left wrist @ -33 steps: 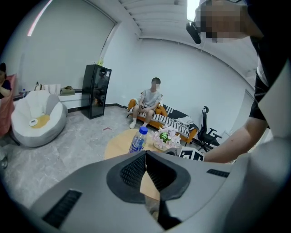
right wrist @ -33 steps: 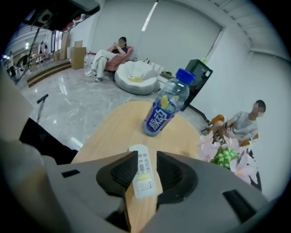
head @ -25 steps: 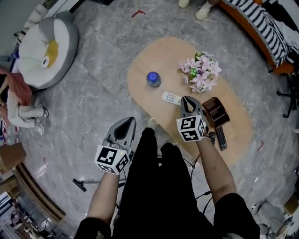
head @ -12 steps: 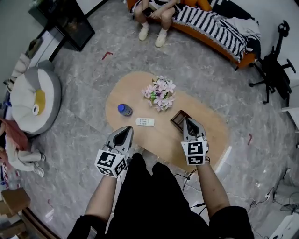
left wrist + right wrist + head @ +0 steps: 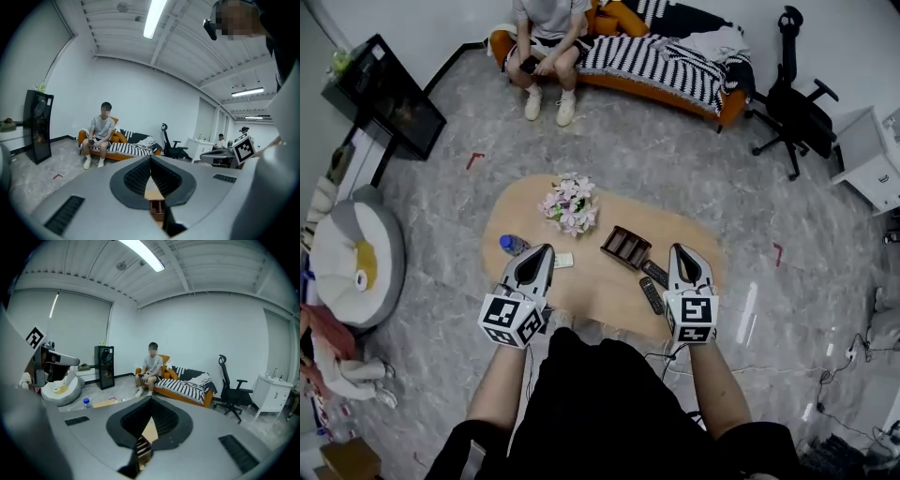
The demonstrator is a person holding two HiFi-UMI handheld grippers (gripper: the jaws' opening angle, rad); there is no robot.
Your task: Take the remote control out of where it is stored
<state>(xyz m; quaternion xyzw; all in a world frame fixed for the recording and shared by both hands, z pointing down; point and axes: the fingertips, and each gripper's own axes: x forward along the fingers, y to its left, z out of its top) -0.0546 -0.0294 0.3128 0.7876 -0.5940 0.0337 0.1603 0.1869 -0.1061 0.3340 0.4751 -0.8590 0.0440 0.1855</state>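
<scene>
Black remote controls [image 5: 651, 296] lie out on the table [image 5: 595, 281], just beside the brown holder [image 5: 625, 247], slanting toward my right gripper [image 5: 685, 251], the nearer one. Its jaws, and my left gripper's [image 5: 540, 253], are pressed together, empty.

Office lounge: sofa [image 5: 729, 105], coffee table [image 5: 591, 277], swivel chair [image 5: 792, 103].

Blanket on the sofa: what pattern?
Black-and-white stripes on the blanket; head view shows it best.

Grey marble floor [image 5: 675, 178], orange sofa [image 5: 727, 105] against a white wall [image 5: 140, 93], black office chair [image 5: 792, 103] beside
</scene>
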